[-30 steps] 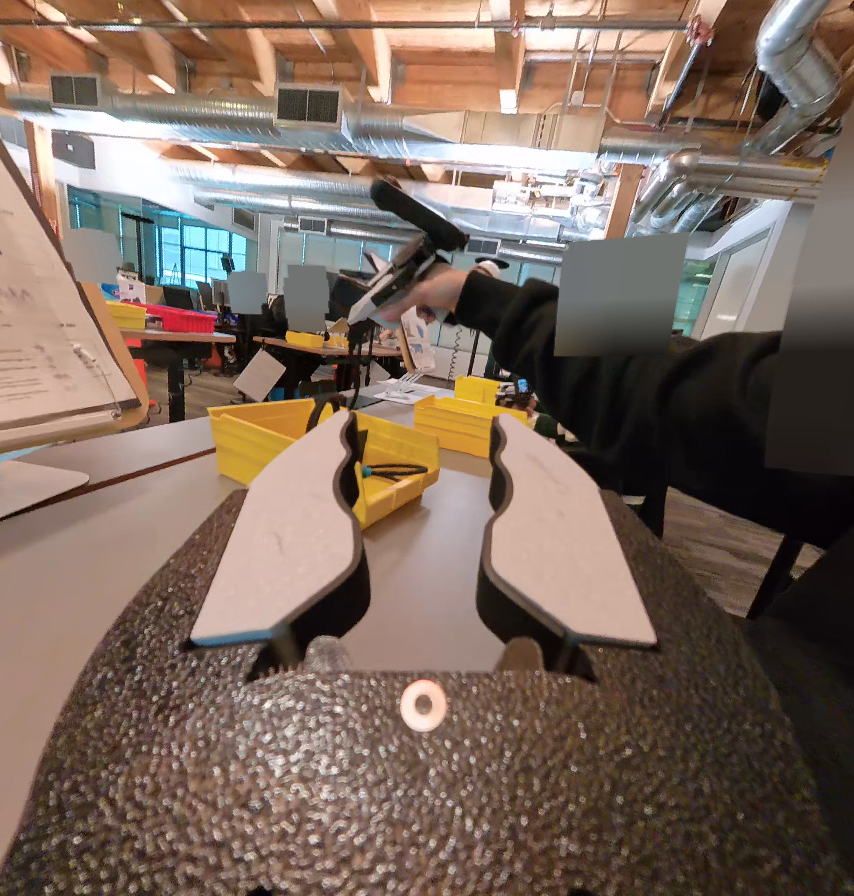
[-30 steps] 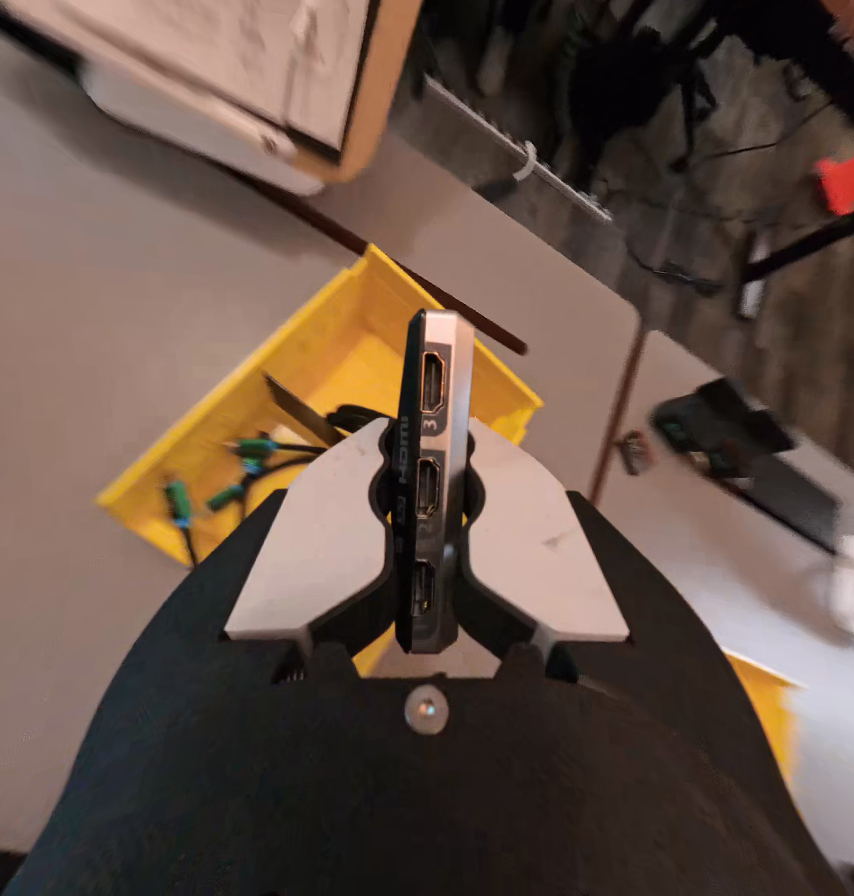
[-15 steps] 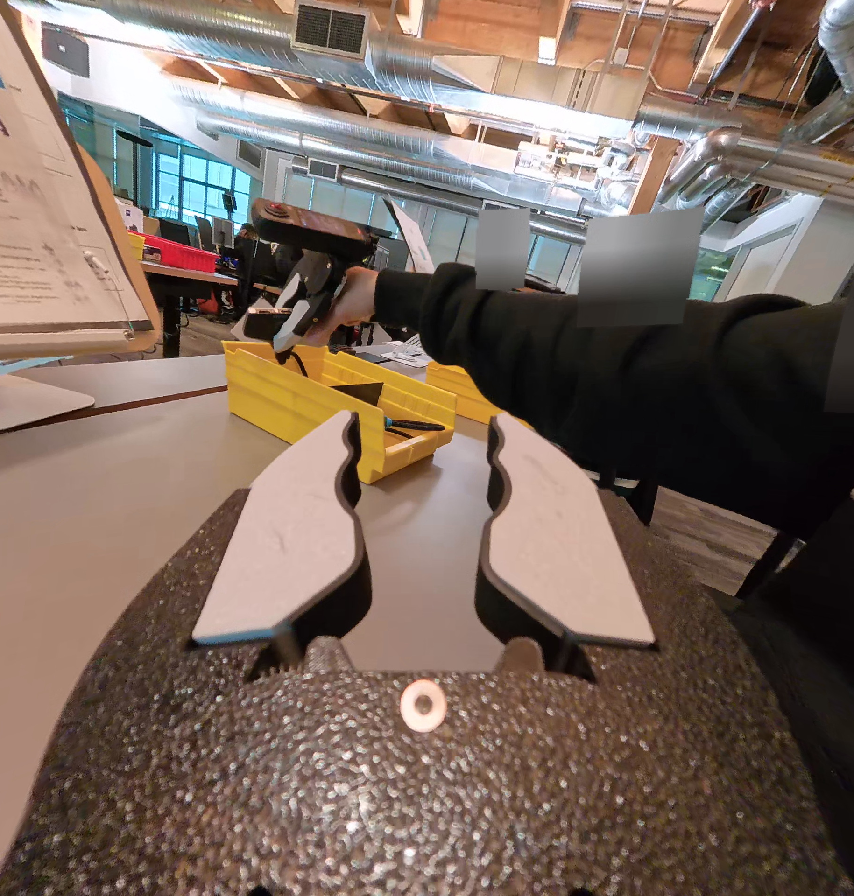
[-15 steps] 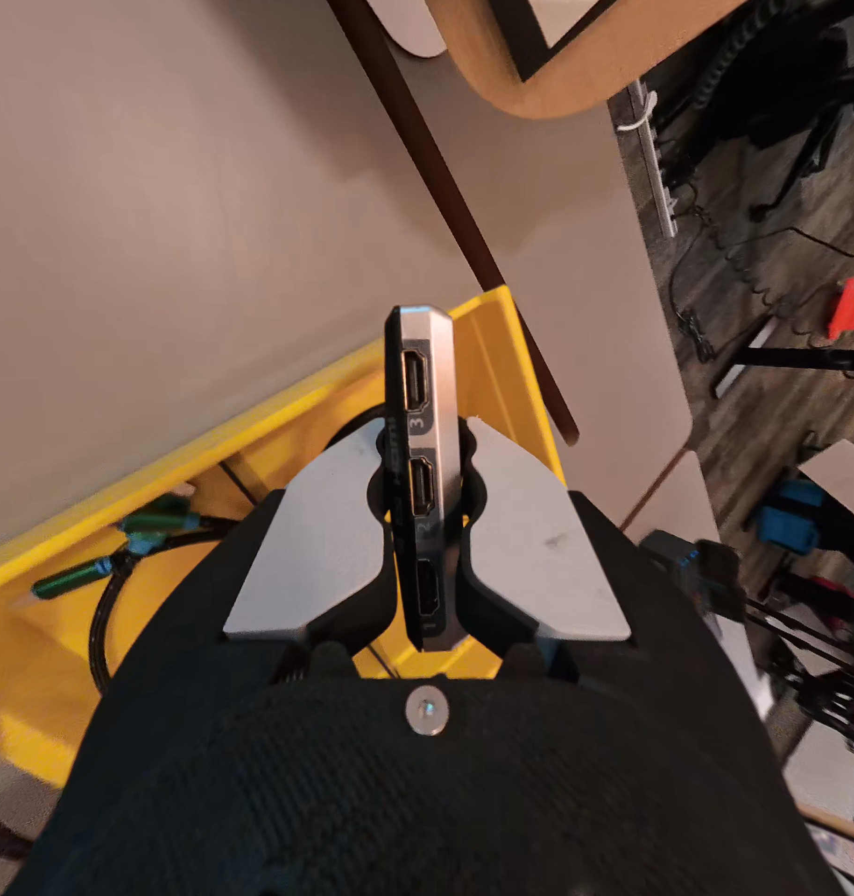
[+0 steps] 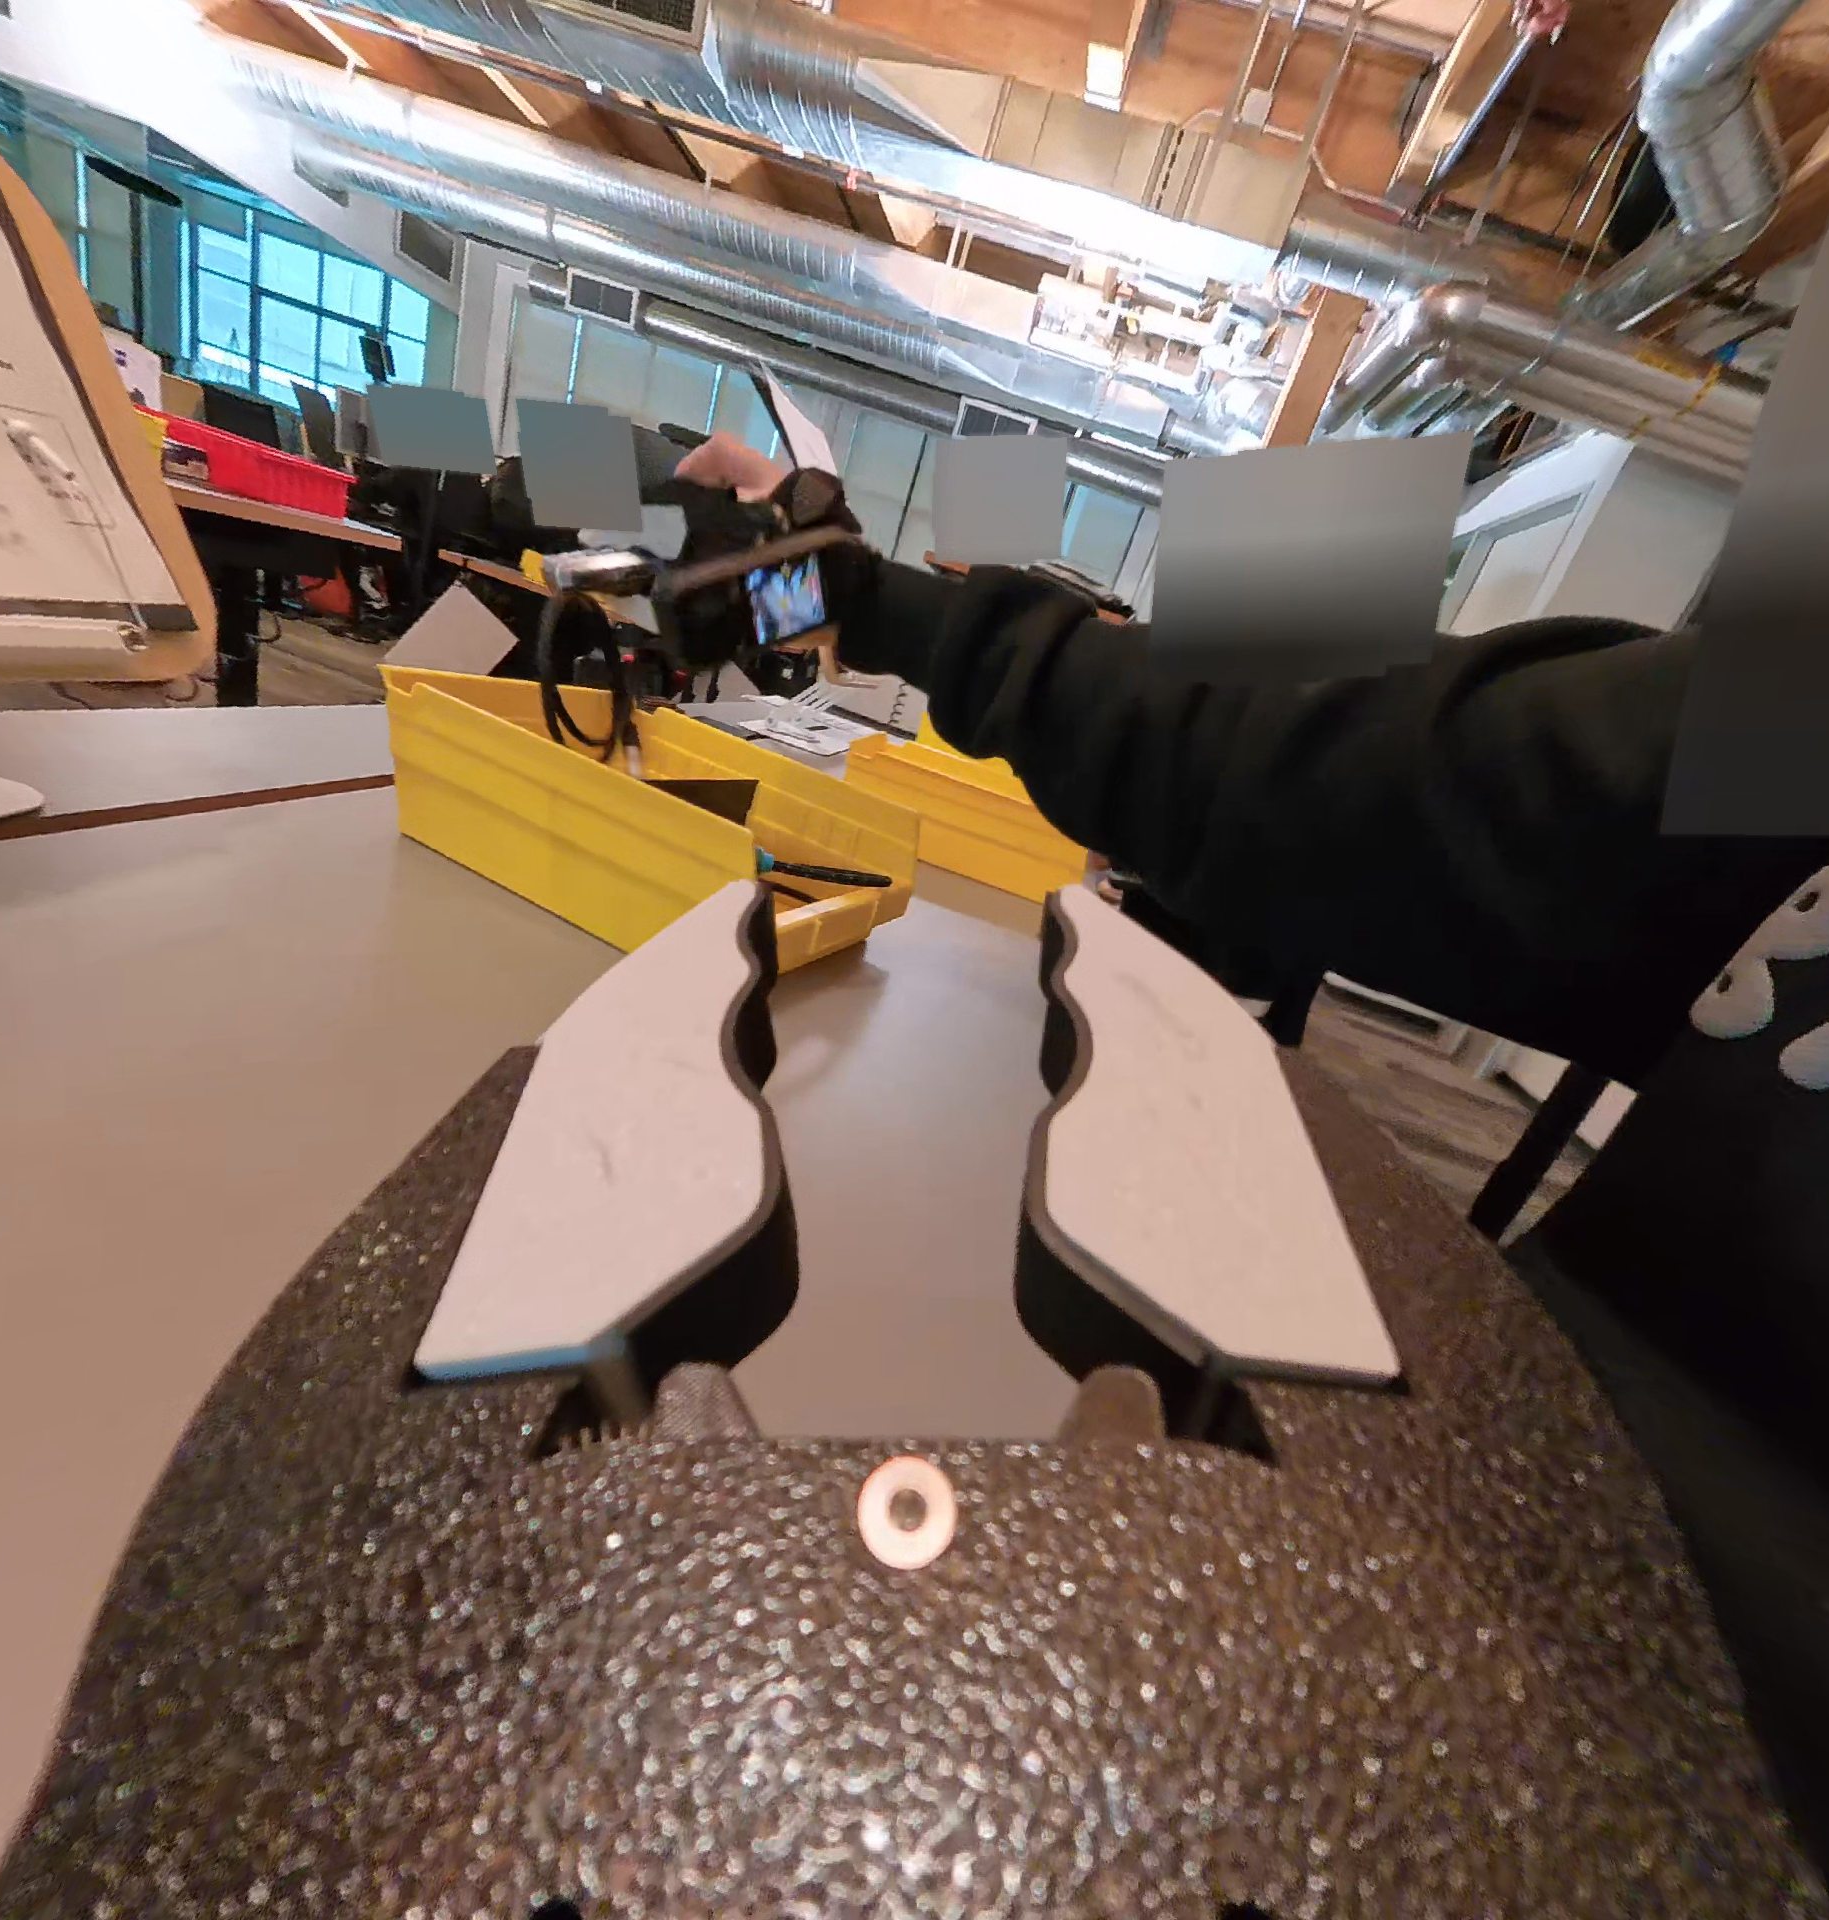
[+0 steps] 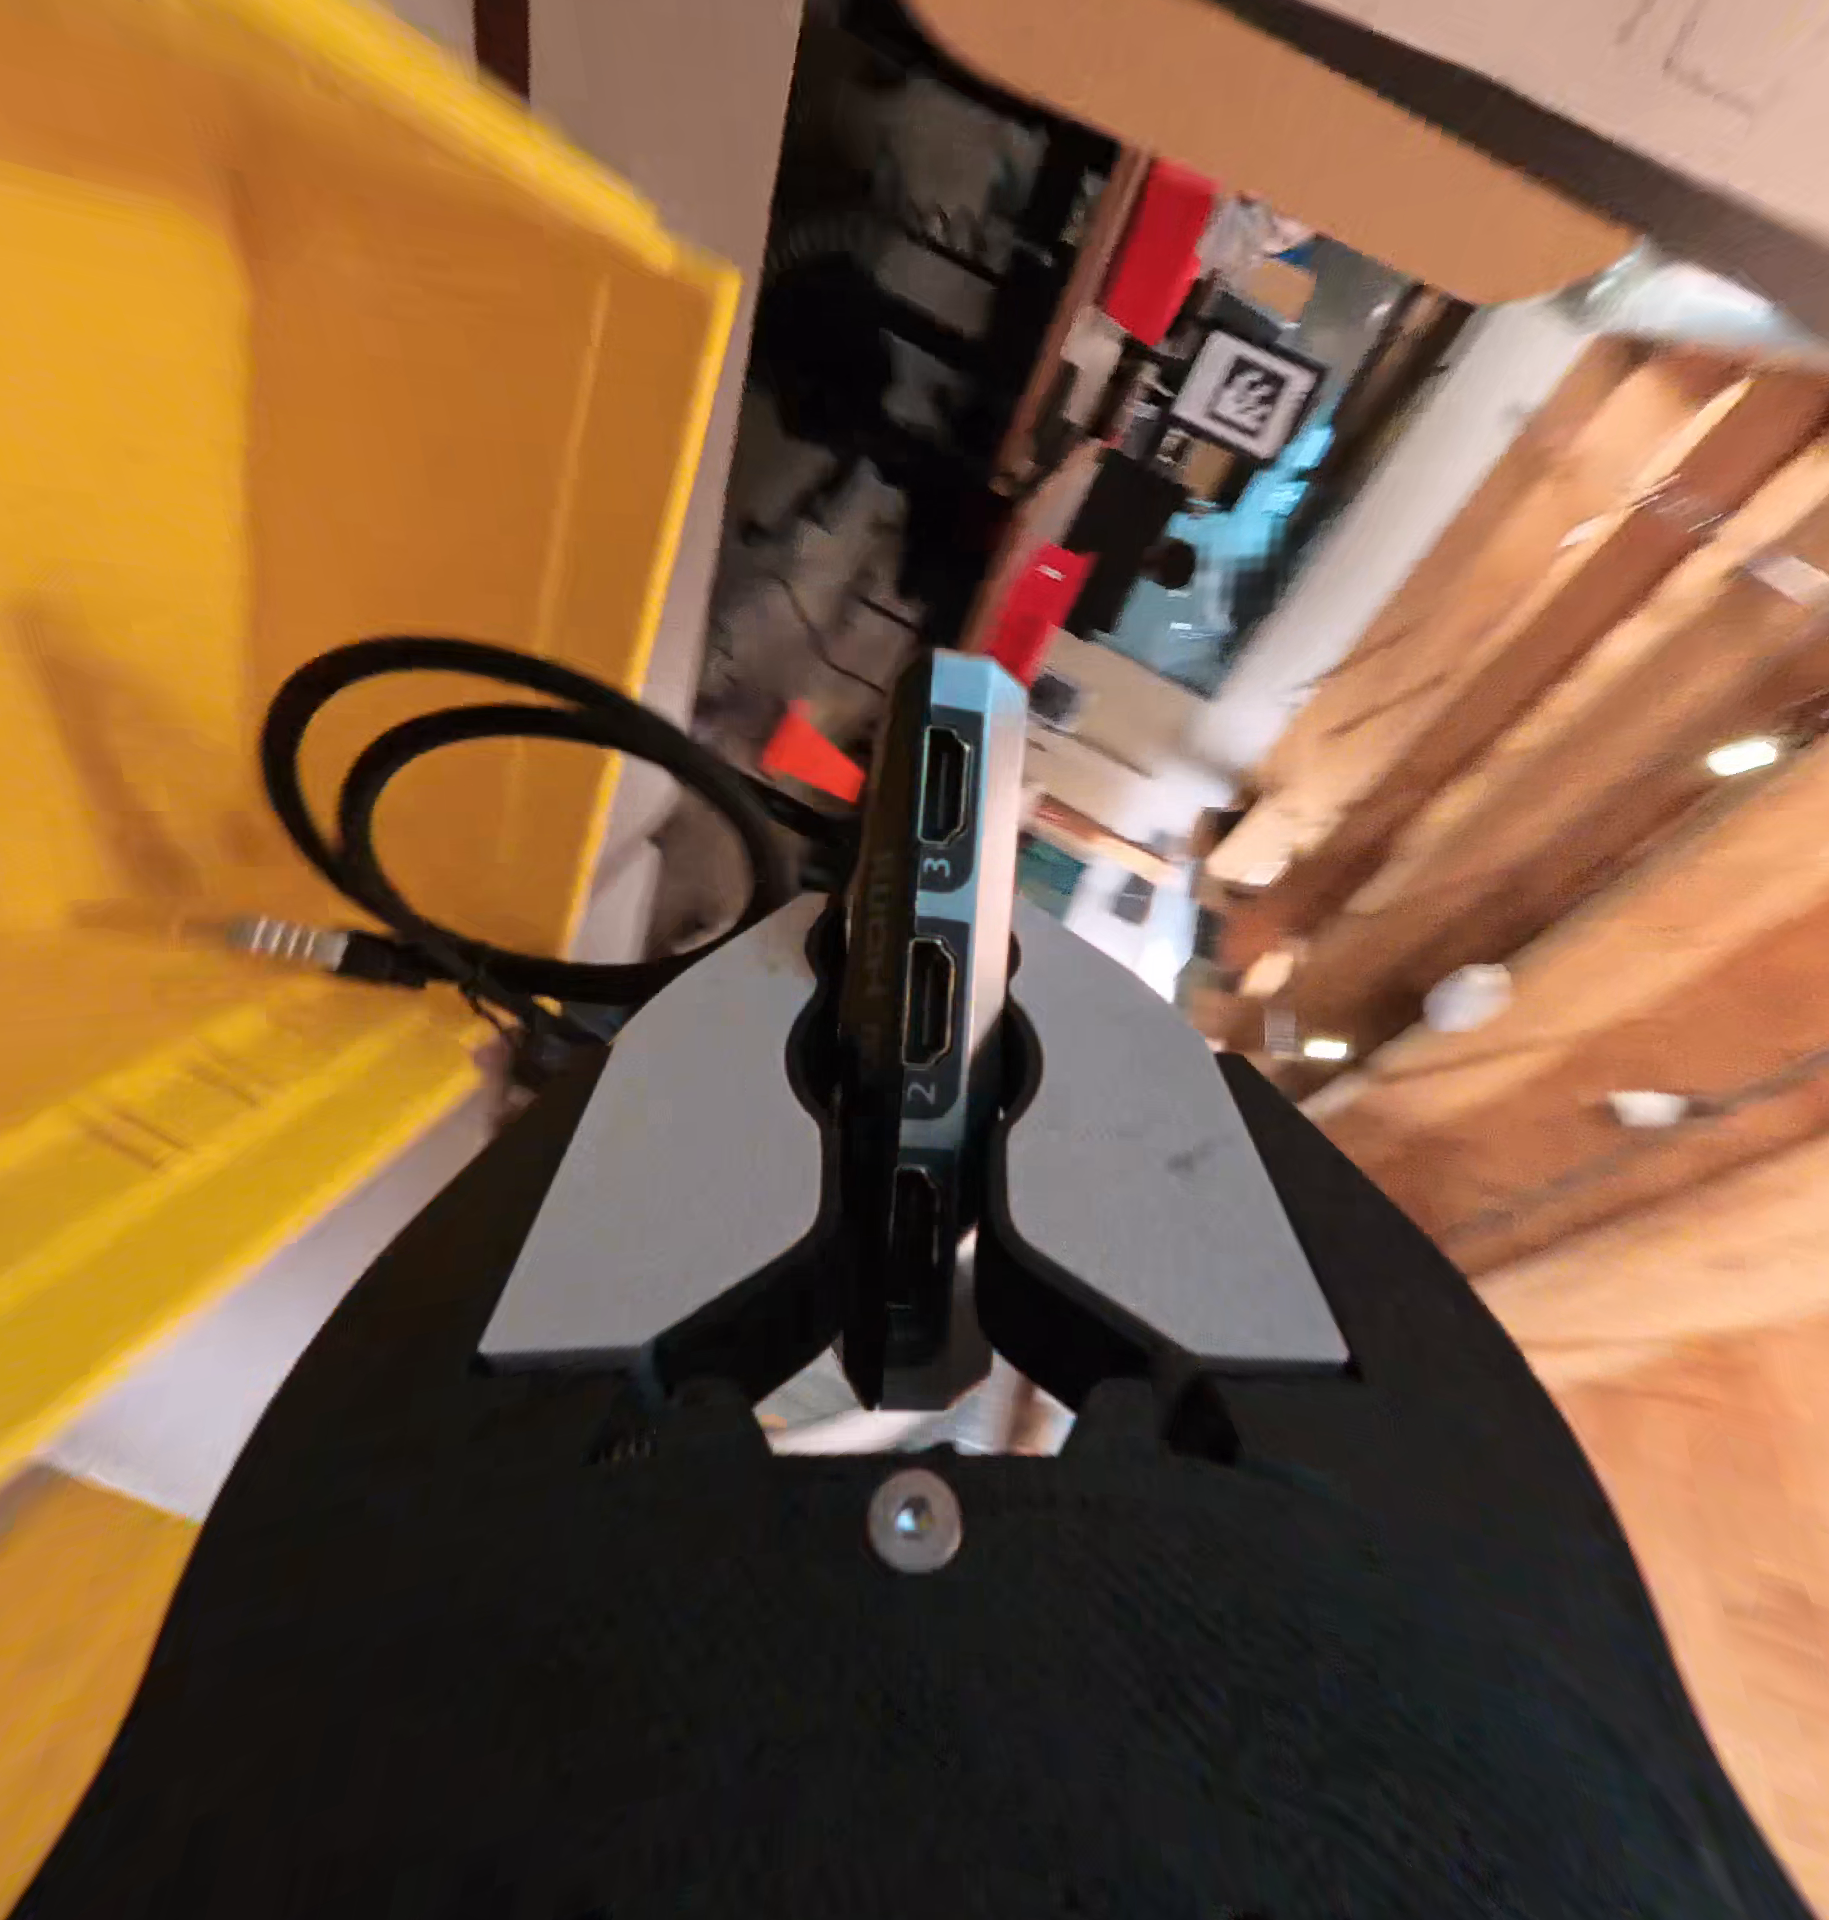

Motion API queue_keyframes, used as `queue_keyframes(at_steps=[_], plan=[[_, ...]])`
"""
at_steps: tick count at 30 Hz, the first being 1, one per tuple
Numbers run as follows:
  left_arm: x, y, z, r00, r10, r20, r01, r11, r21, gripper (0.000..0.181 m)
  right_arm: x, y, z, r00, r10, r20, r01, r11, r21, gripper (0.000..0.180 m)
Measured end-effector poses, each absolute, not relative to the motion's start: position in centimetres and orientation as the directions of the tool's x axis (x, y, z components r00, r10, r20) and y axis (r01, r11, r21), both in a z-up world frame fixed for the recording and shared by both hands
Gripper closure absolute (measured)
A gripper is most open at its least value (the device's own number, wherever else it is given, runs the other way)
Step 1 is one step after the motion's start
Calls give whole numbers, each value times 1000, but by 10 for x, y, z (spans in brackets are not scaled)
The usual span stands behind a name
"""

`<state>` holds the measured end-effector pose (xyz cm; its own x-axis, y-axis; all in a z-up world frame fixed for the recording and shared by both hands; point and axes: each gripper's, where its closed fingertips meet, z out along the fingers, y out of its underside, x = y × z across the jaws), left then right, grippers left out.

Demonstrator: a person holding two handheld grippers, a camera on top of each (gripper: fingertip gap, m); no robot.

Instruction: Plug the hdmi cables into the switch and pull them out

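My right gripper (image 6: 915, 961) is shut on a slim grey HDMI switch (image 6: 957, 831), held edge-on with its three ports facing the camera and empty. A black looped cable (image 6: 536, 821) with a silver plug hangs from the switch's left side over a yellow bin (image 6: 266, 520). In the left wrist view the switch (image 5: 598, 569) and its dangling cable (image 5: 577, 686) hang above the yellow bin (image 5: 577, 821), held by a person's hand. A green-tipped cable end (image 5: 816, 875) lies in that bin. My left gripper (image 5: 905, 935) is open and empty, low over the grey table (image 5: 214, 1039).
A second yellow bin (image 5: 972, 821) stands behind the first, to the right. A clipboard stand (image 5: 48, 520) rises at the far left. A black sleeve (image 5: 1357, 790) reaches across from the right. The table's right edge drops to a chair and floor.
The right gripper has swung up and turned from looking down into the bin to looking sideways, carrying the switch. The left gripper stayed open and shifted slightly towards the bin.
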<state>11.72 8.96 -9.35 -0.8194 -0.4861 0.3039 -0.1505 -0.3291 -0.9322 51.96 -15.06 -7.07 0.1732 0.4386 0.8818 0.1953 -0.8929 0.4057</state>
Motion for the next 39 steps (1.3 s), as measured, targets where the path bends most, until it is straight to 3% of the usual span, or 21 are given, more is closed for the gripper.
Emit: queue_keyframes(at_steps=[2,5,13,15,19,24,27,29,31,33,36,39], plan=[[118,86,-95,-825,-464,323,-167,-346,-923,133,522,-157,-82,64,591,804,189,-798,572,155],[118,80,-99,-828,-455,327,-183,-332,-925,133,526,-159,-105,0,693,721,177,-709,682,155],[116,79,-98,-831,-458,316,-175,-325,-929,133,521,-142,-140,61,764,642,313,-626,715,150],[116,80,-97,-832,-453,320,-177,-329,-927,133,516,-142,-149,137,750,647,372,-645,668,142],[116,81,-97,-832,-452,322,-178,-331,-926,134,502,-134,-152,265,645,717,447,-741,502,121],[115,83,-95,-831,-450,327,-180,-340,-923,134,497,-135,-129,386,466,796,400,-862,311,123],[115,84,-93,-829,-455,325,-174,-342,-924,134,488,-126,-101,492,170,854,322,-947,3,124],[114,85,-93,-829,-462,317,-169,-334,-927,134,475,-113,-81,578,-114,808,235,-925,-298,120],[114,85,-92,-826,-471,309,-162,-327,-931,134,447,-85,-68,704,-371,606,142,-762,-632,113],[115,87,-91,-819,-489,300,-155,-315,-936,134,402,-47,-58,839,-445,313,55,-503,-863,106],[116,95,-88,-792,-545,274,-130,-287,-949,134,341,-2,-45,923,-383,35,-28,-159,-987,107],[118,119,-86,-715,-666,212,-102,-200,-974,134,299,27,-61,942,-323,-90,-104,-27,-994,103]])
